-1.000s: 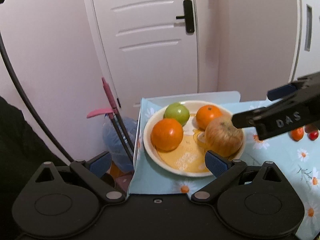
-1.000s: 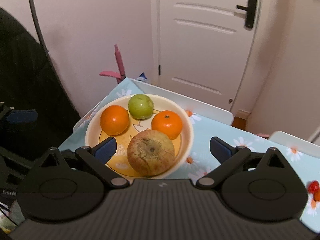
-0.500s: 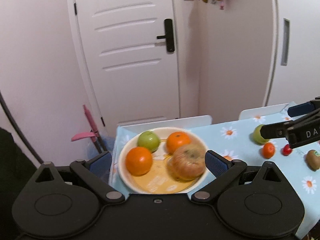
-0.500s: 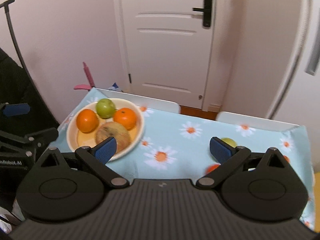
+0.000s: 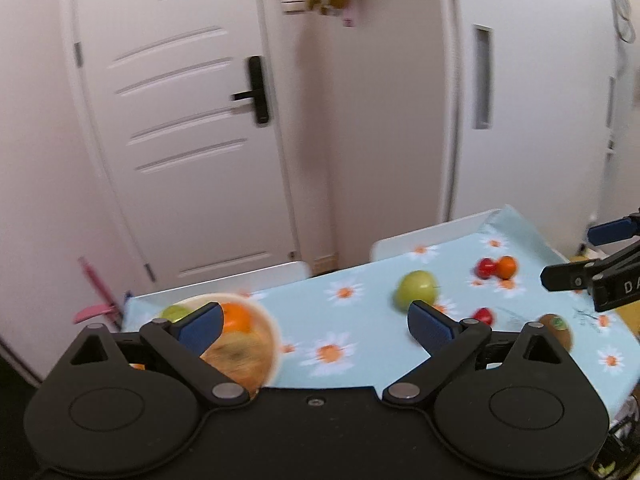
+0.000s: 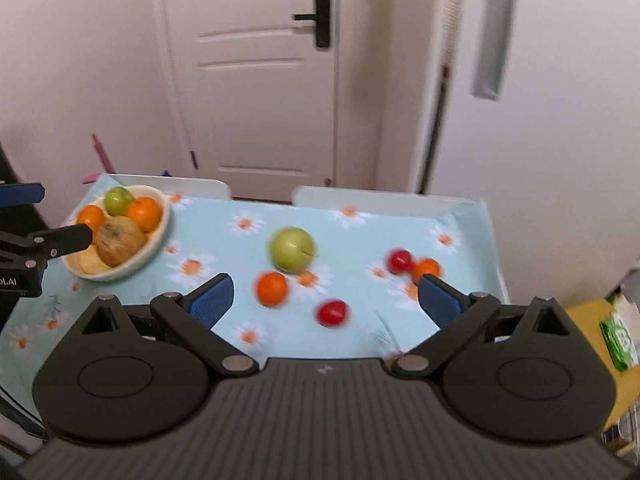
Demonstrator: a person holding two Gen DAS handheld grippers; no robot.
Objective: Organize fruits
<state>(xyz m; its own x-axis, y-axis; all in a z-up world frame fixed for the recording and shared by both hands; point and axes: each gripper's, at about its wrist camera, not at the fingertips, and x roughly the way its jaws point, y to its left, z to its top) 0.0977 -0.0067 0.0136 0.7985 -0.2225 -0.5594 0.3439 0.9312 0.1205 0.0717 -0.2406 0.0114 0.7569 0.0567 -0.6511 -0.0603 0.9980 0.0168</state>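
Table point(image 6: 344, 232), daisy-print cloth, fruit scattered across it. Both views blurred, so small items are hard to class.

Right gripper point(image 6: 324, 296): jaws spread wide, nothing between them, held above the loose fruit. Left gripper point(image 5: 316, 324): jaws also spread wide and empty, beside the bowl point(image 6: 158, 240) at the table's left end.

Risks, judged from this layout:
- Loose fruit is round and sits on a smooth cloth; a glancing jaw contact could roll a piece off the near or right table edge.
- Bowl is at the corner, near 2 edges; a push while dropping fruit in could shift it over.
- Bowl is already crowded; a large added fruit may ride high and roll out.
- 2 small fruits at the right touch each other; closing on 1 could knock the other away.

Bowl contents: 1 brownish apple point(image 6: 120, 240), 2 oranges point(image 6: 144, 212), 1 small green fruit point(image 6: 118, 200).

Still loose on cloth: green apple point(image 6: 292, 250), small orange point(image 6: 272, 289), red fruit point(image 6: 332, 313), red and orange pair point(image 6: 414, 265), kiwi point(image 5: 556, 326).
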